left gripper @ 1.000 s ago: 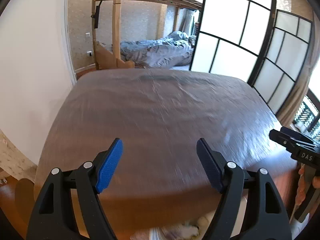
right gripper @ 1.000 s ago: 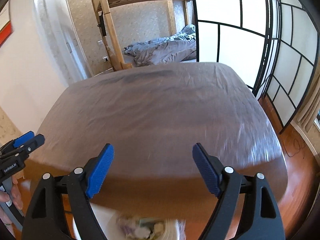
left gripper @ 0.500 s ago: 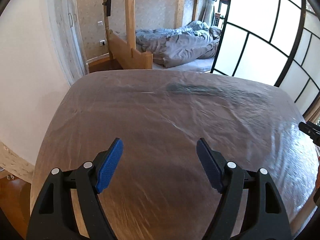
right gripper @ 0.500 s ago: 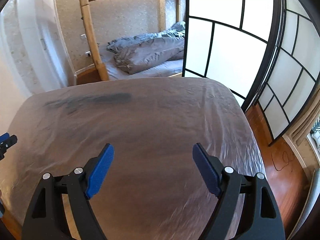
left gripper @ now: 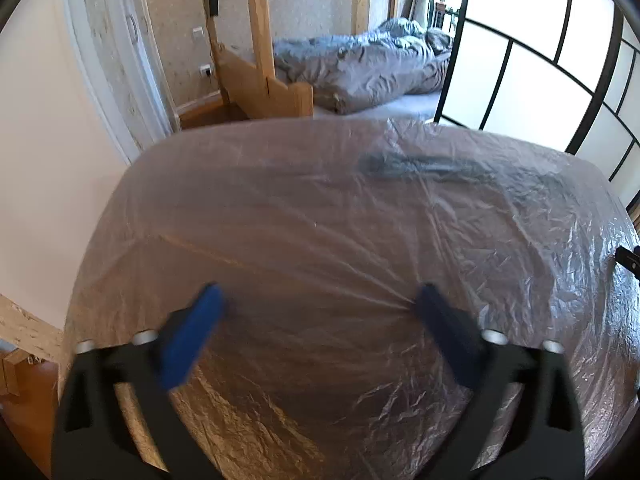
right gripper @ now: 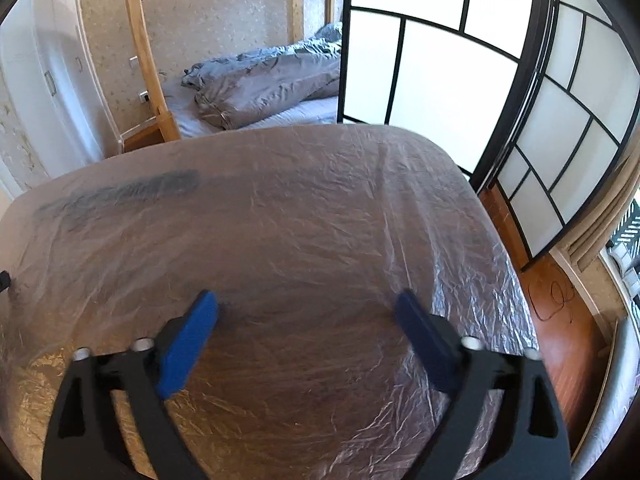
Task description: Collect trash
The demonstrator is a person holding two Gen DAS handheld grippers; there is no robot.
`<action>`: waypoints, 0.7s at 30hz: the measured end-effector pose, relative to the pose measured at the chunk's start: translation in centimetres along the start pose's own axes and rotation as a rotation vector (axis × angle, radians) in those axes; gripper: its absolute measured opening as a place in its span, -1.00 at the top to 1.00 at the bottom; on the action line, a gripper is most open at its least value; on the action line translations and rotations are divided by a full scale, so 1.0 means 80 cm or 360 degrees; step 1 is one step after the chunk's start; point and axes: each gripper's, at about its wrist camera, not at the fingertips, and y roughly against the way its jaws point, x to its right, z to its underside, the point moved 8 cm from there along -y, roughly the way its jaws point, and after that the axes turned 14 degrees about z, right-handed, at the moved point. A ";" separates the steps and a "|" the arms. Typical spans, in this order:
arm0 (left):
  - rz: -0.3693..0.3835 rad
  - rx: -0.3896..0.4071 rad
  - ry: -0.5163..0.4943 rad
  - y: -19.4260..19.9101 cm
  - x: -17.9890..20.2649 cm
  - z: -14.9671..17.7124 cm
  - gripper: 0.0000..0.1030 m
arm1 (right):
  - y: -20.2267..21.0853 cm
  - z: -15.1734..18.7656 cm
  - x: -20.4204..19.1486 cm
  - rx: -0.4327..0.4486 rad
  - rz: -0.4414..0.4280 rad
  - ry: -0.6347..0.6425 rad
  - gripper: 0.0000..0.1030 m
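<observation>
Left wrist view: the left gripper (left gripper: 320, 304) hangs over a wooden table (left gripper: 224, 248) wrapped in a crinkled clear plastic sheet (left gripper: 520, 248), its blue pads having just spread wide with nothing between them. Right wrist view: the right gripper (right gripper: 306, 308), lower centre, has likewise just opened and holds nothing. No trash shows anywhere on the sheet.

Room's a bedroom-ish space with a wooden bench (right gripper: 280, 240) wrapped in crinkly clear plastic sheet (left gripper: 540, 240). Behind it sits a wooden bunk bed (left gripper: 260, 60) with a rumpled grey duvet (left gripper: 360, 68) on the bottom bunk. Black-framed frosted screens (right gripper: 440, 80) glow with daylight on the right, wallpaper (right gripper: 220, 12) behind, reddish wood floor (right gripper: 560, 320), white door (left gripper: 120, 60) on the left.
</observation>
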 end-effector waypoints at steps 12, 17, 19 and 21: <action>-0.0001 -0.0002 -0.0001 0.000 -0.004 0.000 -0.98 | 0.001 0.005 -0.001 0.0000 0.0003 0.0002 -0.93; -0.0001 -0.0002 -0.0001 0.000 -0.004 -0.001 -0.98 | 0.001 0.004 -0.001 -0.0001 0.0003 0.0001 -0.93; -0.0001 -0.0002 -0.0001 0.000 -0.005 0.000 -0.98 | 0.001 0.004 -0.001 -0.0001 0.0003 0.0002 -0.93; 0.0000 -0.0002 -0.0001 0.001 -0.005 0.000 -0.98 | 0.001 0.004 -0.001 -0.0001 0.0003 0.0001 -0.93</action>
